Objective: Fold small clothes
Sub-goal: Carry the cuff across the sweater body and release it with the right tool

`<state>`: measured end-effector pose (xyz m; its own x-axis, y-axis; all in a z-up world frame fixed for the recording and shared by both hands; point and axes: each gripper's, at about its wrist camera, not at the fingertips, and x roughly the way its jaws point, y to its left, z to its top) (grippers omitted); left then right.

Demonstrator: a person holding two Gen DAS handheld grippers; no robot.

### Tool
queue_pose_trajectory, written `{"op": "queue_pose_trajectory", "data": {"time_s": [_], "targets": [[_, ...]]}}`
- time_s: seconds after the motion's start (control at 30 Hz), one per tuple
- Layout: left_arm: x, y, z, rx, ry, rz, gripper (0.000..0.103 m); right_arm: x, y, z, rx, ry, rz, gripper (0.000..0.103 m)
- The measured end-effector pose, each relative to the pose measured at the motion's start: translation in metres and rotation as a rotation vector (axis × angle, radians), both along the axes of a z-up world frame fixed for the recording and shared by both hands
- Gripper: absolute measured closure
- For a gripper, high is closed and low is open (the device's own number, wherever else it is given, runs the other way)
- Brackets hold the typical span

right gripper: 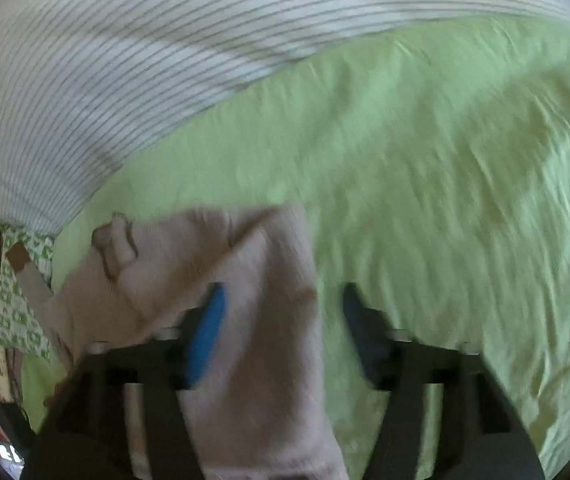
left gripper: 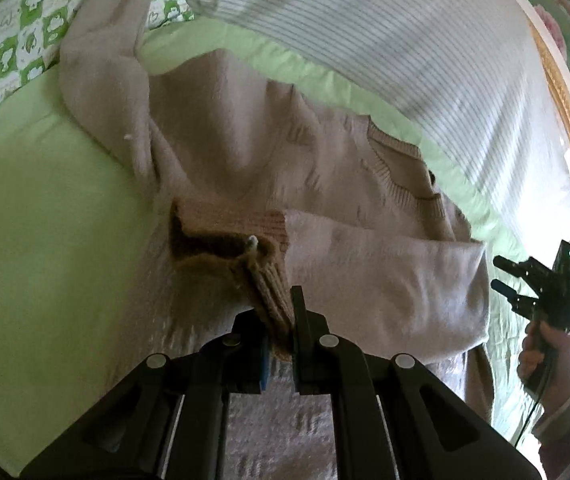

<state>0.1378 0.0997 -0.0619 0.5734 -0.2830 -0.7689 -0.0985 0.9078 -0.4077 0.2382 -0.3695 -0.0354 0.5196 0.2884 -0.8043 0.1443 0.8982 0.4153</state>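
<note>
A beige knitted sweater (left gripper: 245, 152) lies spread on a light green bed sheet (left gripper: 45, 208). My left gripper (left gripper: 281, 312) is shut on the sweater's brown ribbed cuff (left gripper: 269, 292), the sleeve folded across the body. My right gripper (left gripper: 505, 276) shows at the right edge of the left wrist view, held in a hand, jaws open and empty, beside the sweater's folded edge. In the right wrist view the right gripper (right gripper: 281, 312) is open above the sweater's edge (right gripper: 269, 264), with a blue pad on its left finger (right gripper: 209, 332).
A white striped bedcover (left gripper: 405, 40) lies beyond the sweater. A green and white patterned cloth (left gripper: 13, 32) sits at the far left. A gold-framed picture (left gripper: 565, 92) hangs at the right. The green sheet (right gripper: 445, 200) stretches to the right in the right wrist view.
</note>
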Motion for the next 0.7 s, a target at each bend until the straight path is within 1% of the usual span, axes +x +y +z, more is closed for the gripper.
{"op": "queue_pose_trajectory", "data": {"time_s": [0.07,0.1,0.13,0.17,0.2,0.23,0.27,0.33,0.4,0.43,0.47,0.53,0.57,0.63,0.7], "targets": [[-0.001,-0.001,-0.004,0.008,0.012,-0.004,0.097,-0.009,0.001,-0.009,-0.014,0.003,0.019,0.038],[-0.002,-0.002,-0.006,0.014,0.018,-0.005,0.097,-0.010,0.003,-0.017,-0.021,0.028,0.025,0.038],[-0.002,-0.003,-0.008,0.021,0.023,-0.006,0.097,-0.005,0.006,-0.029,0.002,0.061,0.030,0.039],[-0.001,-0.004,-0.009,0.021,0.026,-0.006,0.097,-0.004,0.007,-0.035,0.037,0.072,0.044,0.061],[0.000,-0.005,-0.008,0.016,0.025,-0.009,0.097,-0.002,0.012,-0.040,0.063,0.084,0.077,0.095],[0.000,-0.006,-0.006,0.015,0.020,-0.013,0.097,-0.002,0.014,-0.039,0.049,0.085,0.085,0.095],[0.002,-0.010,-0.002,0.016,0.006,-0.024,0.096,-0.004,0.013,-0.032,0.028,0.059,0.080,0.095],[0.007,-0.022,0.007,0.016,-0.028,-0.068,0.096,-0.010,0.000,-0.011,0.024,0.008,0.036,0.095],[0.013,-0.034,0.010,0.036,-0.048,-0.110,0.096,-0.014,-0.016,-0.002,0.009,-0.011,-0.001,0.096],[0.017,-0.040,0.010,0.050,-0.054,-0.131,0.096,-0.011,-0.019,-0.004,-0.018,-0.003,-0.011,0.096],[0.021,-0.046,0.004,0.087,-0.053,-0.145,0.096,-0.008,-0.022,-0.007,-0.031,0.012,-0.014,0.096],[0.028,-0.048,-0.010,0.127,-0.021,-0.152,0.096,-0.004,-0.023,-0.019,-0.046,0.050,-0.012,0.096],[0.031,-0.045,-0.021,0.137,0.010,-0.155,0.096,-0.003,-0.021,-0.023,-0.055,0.064,-0.010,0.095],[0.031,-0.039,-0.028,0.138,0.027,-0.162,0.094,-0.004,-0.015,-0.026,-0.061,0.078,-0.027,0.094],[0.025,-0.032,-0.024,0.148,0.021,-0.165,0.084,-0.005,-0.008,-0.020,-0.071,0.074,-0.052,0.087]]}}
